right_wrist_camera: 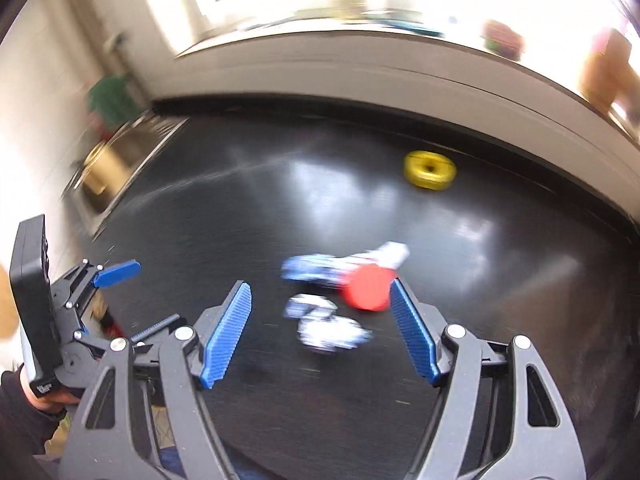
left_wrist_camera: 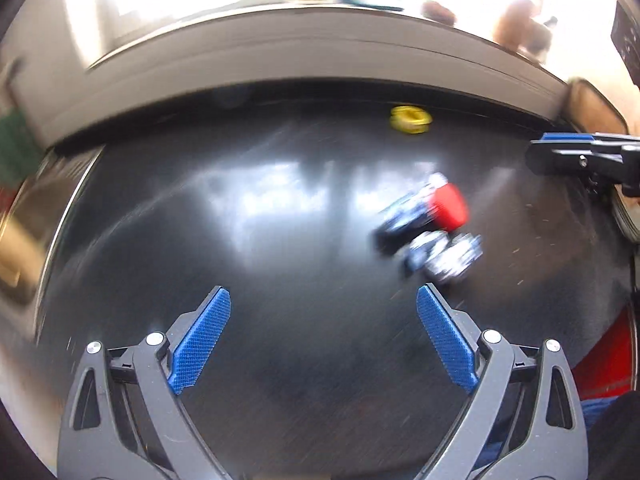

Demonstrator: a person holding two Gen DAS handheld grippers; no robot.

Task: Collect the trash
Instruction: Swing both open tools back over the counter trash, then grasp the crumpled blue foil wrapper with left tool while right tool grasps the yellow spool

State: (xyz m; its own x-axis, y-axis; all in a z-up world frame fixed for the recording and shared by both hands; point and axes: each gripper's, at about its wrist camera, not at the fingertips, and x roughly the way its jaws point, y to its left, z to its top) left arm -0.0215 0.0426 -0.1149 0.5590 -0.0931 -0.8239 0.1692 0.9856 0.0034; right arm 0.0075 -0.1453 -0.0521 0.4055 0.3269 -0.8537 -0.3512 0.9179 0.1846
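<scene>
- Your left hand-held gripper hovers over the glossy black table, blue-padded fingers spread wide apart, gripping nothing.
- Blurred blue-and-white crumpled wrappers lie on the table, ahead and right of that gripper, touching a red round cap-like piece.
- Your right hand-held gripper likewise stands wide apart, empty; the wrappers sit between its fingers, the red piece just beside the right pad.
- A yellow ring-shaped object rests well apart, near the table's far edge.
</scene>
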